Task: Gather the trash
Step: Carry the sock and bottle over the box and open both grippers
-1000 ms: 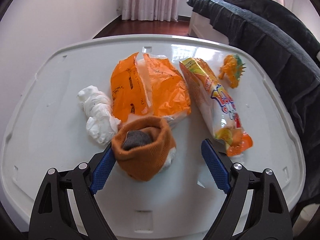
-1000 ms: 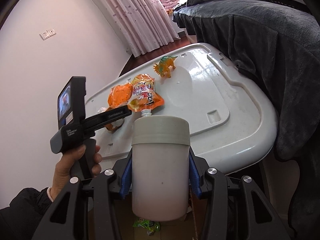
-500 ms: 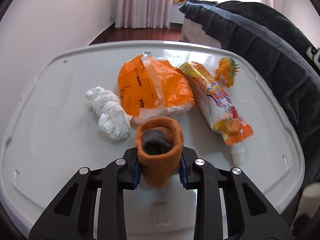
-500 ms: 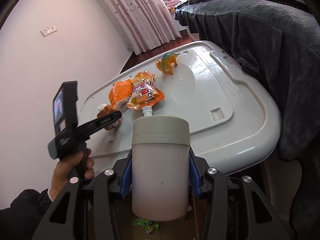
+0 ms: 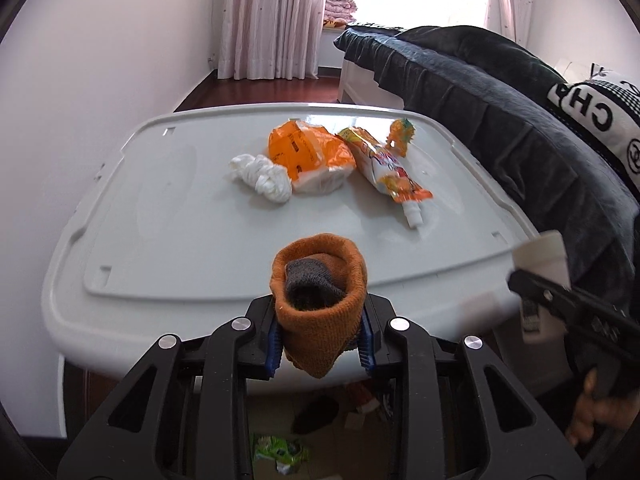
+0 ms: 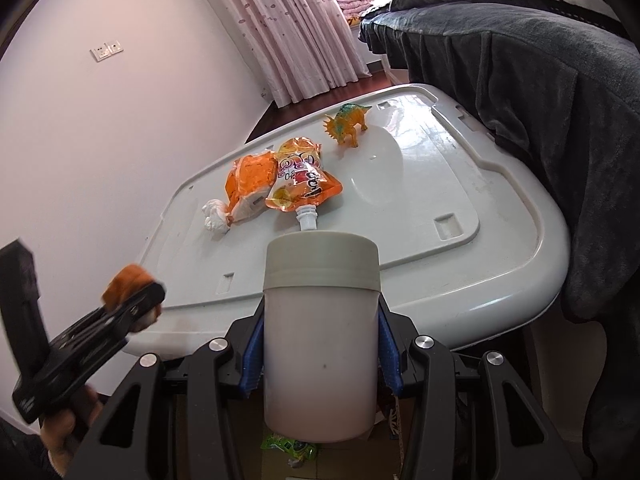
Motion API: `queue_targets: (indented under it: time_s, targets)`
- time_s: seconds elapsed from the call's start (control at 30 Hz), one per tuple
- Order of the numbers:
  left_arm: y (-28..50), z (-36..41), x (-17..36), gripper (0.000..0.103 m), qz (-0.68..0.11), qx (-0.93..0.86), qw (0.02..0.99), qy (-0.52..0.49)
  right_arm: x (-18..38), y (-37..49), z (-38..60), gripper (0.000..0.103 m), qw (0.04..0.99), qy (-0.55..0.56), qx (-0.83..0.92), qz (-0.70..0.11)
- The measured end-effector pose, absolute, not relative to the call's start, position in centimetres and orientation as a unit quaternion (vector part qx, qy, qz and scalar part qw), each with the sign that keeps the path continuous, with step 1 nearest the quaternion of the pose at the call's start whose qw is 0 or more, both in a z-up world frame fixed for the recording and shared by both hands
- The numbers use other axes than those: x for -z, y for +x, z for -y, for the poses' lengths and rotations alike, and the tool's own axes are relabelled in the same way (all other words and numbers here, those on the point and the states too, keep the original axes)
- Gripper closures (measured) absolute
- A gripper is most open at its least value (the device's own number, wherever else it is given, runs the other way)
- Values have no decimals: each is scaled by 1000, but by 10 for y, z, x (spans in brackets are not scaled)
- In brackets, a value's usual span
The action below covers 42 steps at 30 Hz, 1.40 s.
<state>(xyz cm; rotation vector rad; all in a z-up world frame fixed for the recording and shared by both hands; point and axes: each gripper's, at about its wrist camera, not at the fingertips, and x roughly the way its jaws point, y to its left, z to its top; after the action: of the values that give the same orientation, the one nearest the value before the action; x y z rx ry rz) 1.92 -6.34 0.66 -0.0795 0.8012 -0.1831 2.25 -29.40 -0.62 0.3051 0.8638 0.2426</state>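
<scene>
My left gripper [image 5: 320, 344] is shut on an orange knit sock roll with a grey inside [image 5: 318, 300], held past the table's near edge above a cardboard box [image 5: 280, 456]. It also shows in the right wrist view [image 6: 128, 284]. My right gripper [image 6: 320, 356] is shut on a white jar with a grey lid [image 6: 320, 336], held over the box. On the white table [image 5: 160, 216] lie a white tissue wad [image 5: 262, 174], an orange plastic bag [image 5: 308, 156] and an orange drink pouch with a spout [image 5: 388, 172].
An orange toy dinosaur [image 6: 348, 122] stands at the table's far side. A dark blanket-covered bed [image 6: 540, 80] runs along the right. The box below holds a green wrapper [image 6: 292, 446] and other scraps. A wall is to the left.
My left gripper closed on the sock roll, lifted it and drew it back off the table past the near edge. My right gripper kept holding the jar almost still.
</scene>
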Motion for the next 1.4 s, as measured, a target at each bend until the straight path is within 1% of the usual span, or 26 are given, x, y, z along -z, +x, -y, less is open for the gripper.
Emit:
queue_targets:
  time_s: [0.13, 0.3, 0.47, 0.63, 0.8, 1.0, 1.4]
  targets:
    - [-17, 62, -5, 75, -390, 77, 917, -15, 4, 12, 284, 56, 891, 132, -133, -414]
    - [-56, 63, 20, 75, -428, 68, 901, 7, -1, -15, 272, 57, 895, 108, -148, -406]
    - [-83, 62, 46, 75, -466, 85, 881, -1, 9, -55, 256, 56, 892, 85, -145, -419]
    - [-85, 57, 60, 75, -484, 76, 872, 6, 33, -76, 233, 56, 879, 46, -136, -454]
    - [-80, 52, 74, 74, -499, 60, 864, 4, 42, -80, 219, 56, 873, 25, -135, -469]
    - [-76, 45, 84, 74, -515, 47, 856, -14, 50, -78, 217, 56, 866, 20, -132, -481]
    - [-74, 50, 87, 74, -518, 40, 854, -6, 54, -75, 219, 56, 863, 27, -133, -487]
